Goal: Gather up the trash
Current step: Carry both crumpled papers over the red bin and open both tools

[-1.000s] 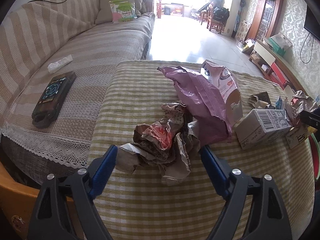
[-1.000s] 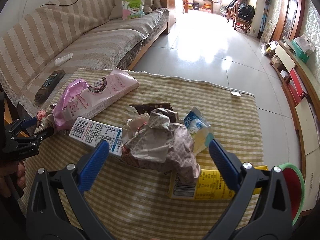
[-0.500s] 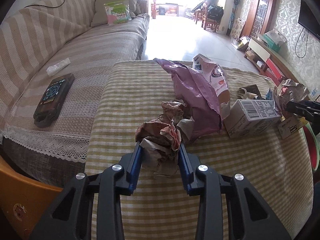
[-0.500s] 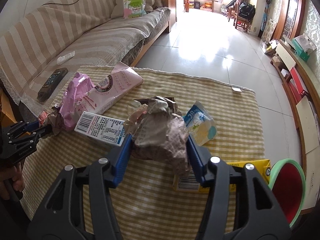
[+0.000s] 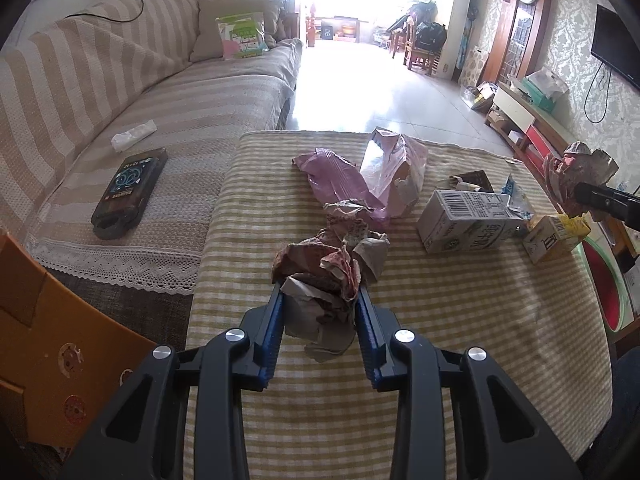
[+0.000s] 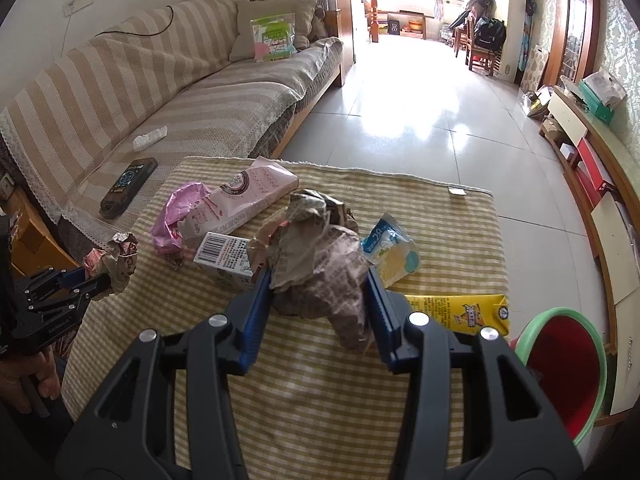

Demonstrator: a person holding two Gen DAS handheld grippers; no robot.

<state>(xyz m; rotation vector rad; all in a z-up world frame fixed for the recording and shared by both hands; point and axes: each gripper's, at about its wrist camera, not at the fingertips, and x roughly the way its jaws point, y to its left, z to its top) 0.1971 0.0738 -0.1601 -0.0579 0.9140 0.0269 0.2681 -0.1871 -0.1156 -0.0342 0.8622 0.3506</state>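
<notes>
A: We have 2 wads in hand. The left claw [image 5: 318, 304] is clamped on a crumpled brown paper wad [image 5: 326, 268], and the right claw [image 6: 320, 300] is clamped on the bigger crumpled wrapper [image 6: 320, 256]. Both loads look clear of the checked tabletop [image 5: 460, 320].

B: Agreed. The red bin with the green rim [image 6: 560, 368] sits just past the tabletop's right edge, so we judge the right load should go there first. We should carry it level and keep the squeeze firm, since loose paper flaps hang below the pads and could snag the yellow carton [image 6: 460, 314].

A: And the left wad has the whole tabletop to cross. We should pass it above the white milk carton [image 5: 468, 222] and the pink snack bag [image 5: 384, 176], not through them.

B: Any writing we can read?

A: Little. The white carton shows a barcode and Chinese characters, too small for us to read. A pale blue pouch [image 6: 390, 250] carries figures that look like 28. The yellow carton's print is unreadable too.
</notes>
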